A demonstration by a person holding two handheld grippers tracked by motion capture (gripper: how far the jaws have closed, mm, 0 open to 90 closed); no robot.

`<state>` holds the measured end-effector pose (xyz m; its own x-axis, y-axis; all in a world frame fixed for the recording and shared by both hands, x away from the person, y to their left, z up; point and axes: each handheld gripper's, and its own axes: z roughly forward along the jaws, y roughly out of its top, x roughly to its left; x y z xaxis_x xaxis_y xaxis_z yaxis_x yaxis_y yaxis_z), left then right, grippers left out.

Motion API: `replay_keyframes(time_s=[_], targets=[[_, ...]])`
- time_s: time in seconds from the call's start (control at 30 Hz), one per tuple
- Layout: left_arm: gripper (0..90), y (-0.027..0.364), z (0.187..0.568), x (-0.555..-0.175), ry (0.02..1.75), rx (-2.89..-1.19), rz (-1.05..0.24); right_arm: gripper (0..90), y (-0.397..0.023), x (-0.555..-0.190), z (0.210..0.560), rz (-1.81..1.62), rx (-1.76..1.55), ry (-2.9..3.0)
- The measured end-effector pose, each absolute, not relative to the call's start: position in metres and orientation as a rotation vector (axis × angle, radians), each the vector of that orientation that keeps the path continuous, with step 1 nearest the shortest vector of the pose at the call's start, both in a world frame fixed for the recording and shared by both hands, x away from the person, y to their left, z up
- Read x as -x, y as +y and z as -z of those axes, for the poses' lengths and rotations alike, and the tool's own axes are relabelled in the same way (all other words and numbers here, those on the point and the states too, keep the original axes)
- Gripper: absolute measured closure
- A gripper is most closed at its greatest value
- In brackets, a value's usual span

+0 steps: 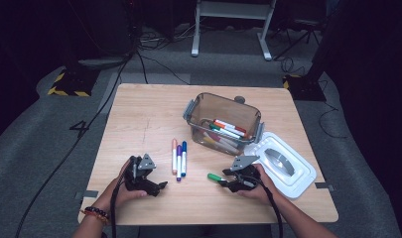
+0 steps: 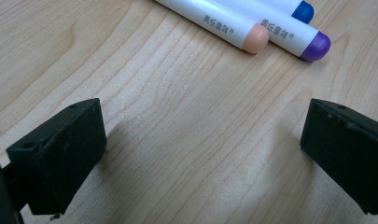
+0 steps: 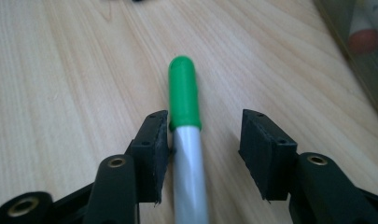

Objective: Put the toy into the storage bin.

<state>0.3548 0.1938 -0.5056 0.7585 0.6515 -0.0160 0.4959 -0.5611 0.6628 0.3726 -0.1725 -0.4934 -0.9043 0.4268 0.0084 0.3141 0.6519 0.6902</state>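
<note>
A green-capped white marker (image 1: 216, 177) lies on the wooden table (image 1: 139, 114) between the jaws of my right gripper (image 1: 223, 182). In the right gripper view the marker (image 3: 183, 93) rests against one pad while the other pad stands apart from it, so the right gripper (image 3: 205, 119) is open. My left gripper (image 1: 161, 186) sits at the front left, and the left gripper (image 2: 203, 126) is wide open over bare wood. Three markers (image 1: 178, 157) lie side by side mid-table, with their peach cap (image 2: 255, 38), purple cap (image 2: 316, 46) and blue cap (image 2: 303, 9) just beyond the left jaws.
A clear plastic bin (image 1: 198, 106) holding several markers stands behind the right gripper, and its edge (image 3: 364, 37) shows at the right of the right gripper view. The bin's white lid (image 1: 283, 166) lies by the table's right edge. Cables and stands are on the floor beyond.
</note>
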Motion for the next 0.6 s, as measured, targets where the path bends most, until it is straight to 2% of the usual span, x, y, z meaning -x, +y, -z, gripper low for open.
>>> replay_keyframes(time_s=[0.1, 0.17, 0.37, 0.6], targets=[[0.5, 0.1937, 0.5056, -0.3546, 0.857, -2.285, -0.302, 51.6, -0.1674, -0.3737, 0.4947, -1.094, -0.607, 2.694], [0.4, 0.1938, 0.5057, -0.3548, 0.854, -2.284, -0.302, 54.7, -0.1650, -0.3734, 0.4958, -1.110, -0.608, 2.682], [0.5, 0.1937, 0.5057, -0.3547, 0.855, -2.284, -0.302, 72.8, -0.1633, -0.3699, 0.4948, -1.115, -0.564, 2.704], [0.4, 0.1938, 0.5056, -0.3548, 0.855, -2.285, -0.303, 74.4, -0.1668, -0.3691, 0.4952, -1.117, -0.585, 2.680]])
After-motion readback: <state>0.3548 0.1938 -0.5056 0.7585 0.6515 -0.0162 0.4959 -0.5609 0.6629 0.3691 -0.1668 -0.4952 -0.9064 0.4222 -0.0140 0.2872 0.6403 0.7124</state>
